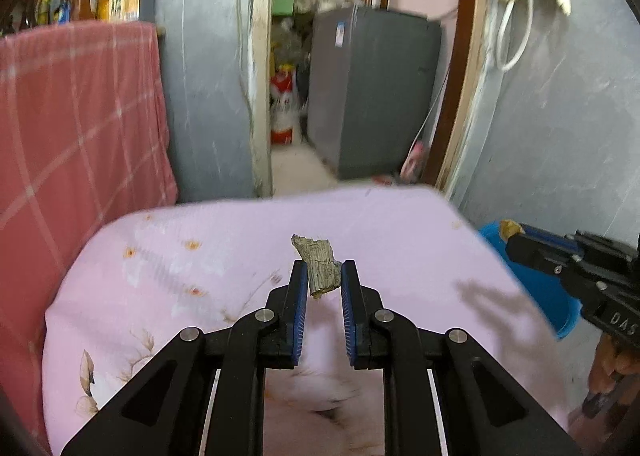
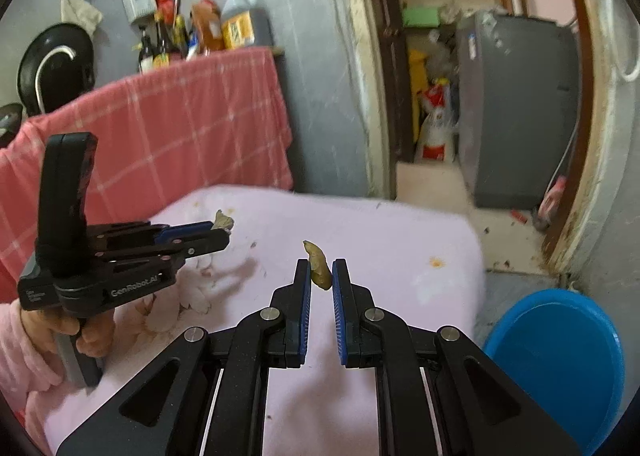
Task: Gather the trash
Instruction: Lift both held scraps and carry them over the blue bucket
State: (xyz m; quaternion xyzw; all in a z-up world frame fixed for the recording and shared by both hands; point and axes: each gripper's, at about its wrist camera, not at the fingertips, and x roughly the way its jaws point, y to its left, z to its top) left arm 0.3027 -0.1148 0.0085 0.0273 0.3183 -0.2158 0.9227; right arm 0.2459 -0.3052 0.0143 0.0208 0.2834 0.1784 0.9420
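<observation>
Trash scraps (image 1: 318,268) (image 2: 319,266) pinched in both tools (image 1: 324,272) (image 2: 321,270) above pink bed edge (image 2: 460,240).

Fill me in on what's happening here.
A person is picking trash off a bed with a pink sheet, one tool in each hand. The left tool is shut on a brownish bark-like scrap; the right tool is shut on a small yellowish scrap. Both are held above the sheet. A blue tub sits on the floor by the bed.
</observation>
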